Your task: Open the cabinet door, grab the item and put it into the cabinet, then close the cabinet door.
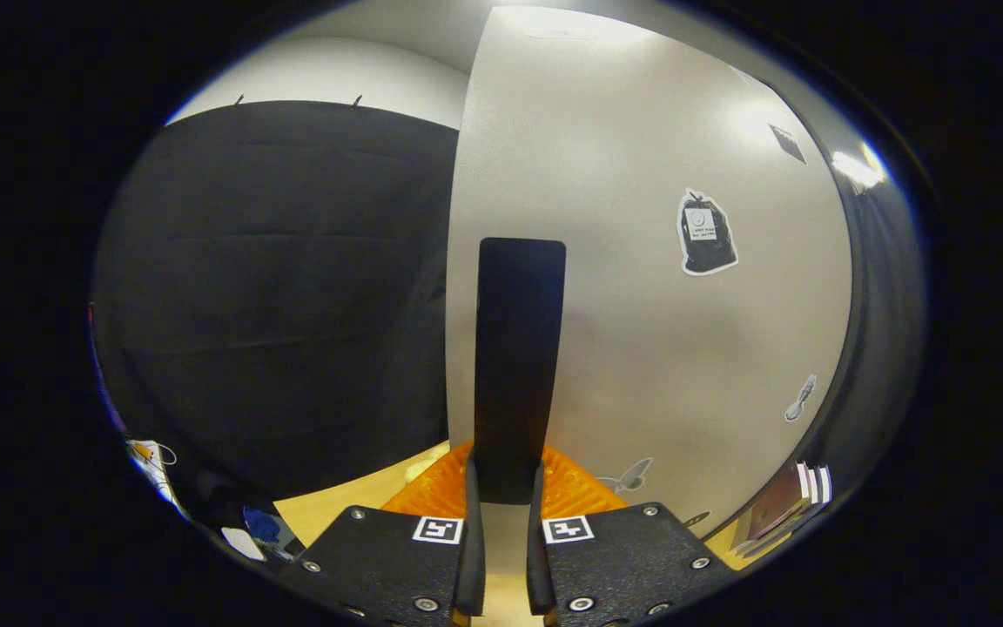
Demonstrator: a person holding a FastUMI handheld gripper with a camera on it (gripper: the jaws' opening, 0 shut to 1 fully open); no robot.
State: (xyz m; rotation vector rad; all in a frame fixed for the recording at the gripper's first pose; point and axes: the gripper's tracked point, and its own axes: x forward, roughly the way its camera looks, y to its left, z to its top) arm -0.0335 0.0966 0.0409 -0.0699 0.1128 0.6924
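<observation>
Black cloth hangs as the backdrop off to one side, with a pale wall above it, and we're right up against the cabinet door [641, 331] now. Our tool [506, 496] sits nearly closed, its two fingers [472, 540] flanking the lower end of the door's tall dark handle [517, 366]. The handle stands upright between them, and both fingers look pressed against its sides, so we'd call it clenched on the handle. Just behind the fingertips we see an orange ribbed thing [571, 488] lying low on the tan counter [353, 501]; we cannot tell what it is from here.

Moving outward, the door panel is pale grey and swells across most of what lies ahead. It carries several stickers: a dark bag-shaped one [706, 233] high up beyond the handle, a small dark diamond [786, 144] nearer the top corner, and little pale ones [800, 399] lower down. Past the door's far edge we catch a dark frame and a stack of books [784, 509] resting low. Over by the cloth, some small blue and white odds and ends [258, 531] sit at the counter's rim, too blurred to name.
</observation>
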